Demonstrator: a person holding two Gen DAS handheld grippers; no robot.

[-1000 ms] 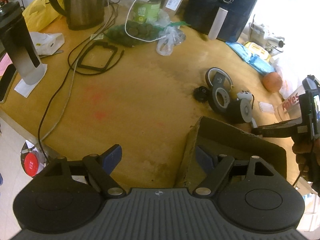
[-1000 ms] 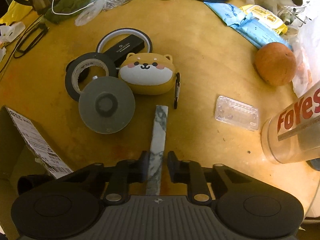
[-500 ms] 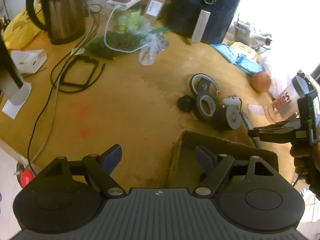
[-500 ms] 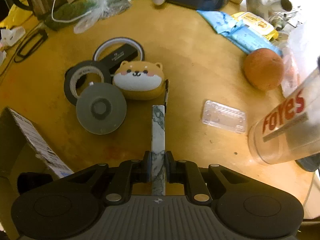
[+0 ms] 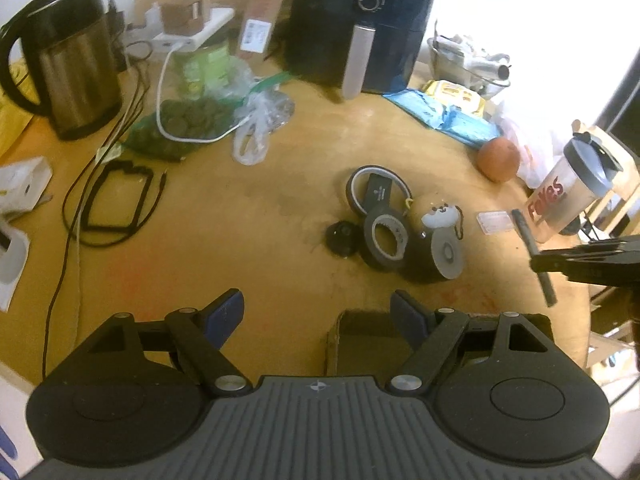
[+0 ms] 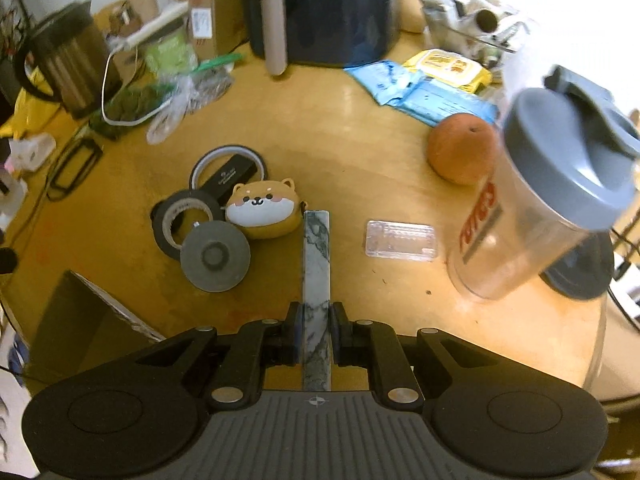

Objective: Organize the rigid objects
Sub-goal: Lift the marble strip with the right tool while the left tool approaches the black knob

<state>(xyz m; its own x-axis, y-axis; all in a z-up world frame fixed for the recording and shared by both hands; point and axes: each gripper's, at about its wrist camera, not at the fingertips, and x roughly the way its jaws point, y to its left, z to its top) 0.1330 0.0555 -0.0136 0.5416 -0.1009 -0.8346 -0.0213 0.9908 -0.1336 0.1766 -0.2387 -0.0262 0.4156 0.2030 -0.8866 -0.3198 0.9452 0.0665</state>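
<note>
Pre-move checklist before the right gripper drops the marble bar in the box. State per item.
1. Grip: right gripper is shut on the marble bar, bar centred between the pads. ok.
2. Bar off the table: in the left wrist view it hangs in the air, tilted. ok.
3. Cardboard box open on top, mouth showing. ok.
4. Room inside the box: interior dark and mostly hidden. cannot tell.
5. Left gripper open, holding nothing, but one finger sits over the box opening. not ok.
6. Path from bar to box: the grey disc and shaker bottle lie off to the sides. ok.
</note>
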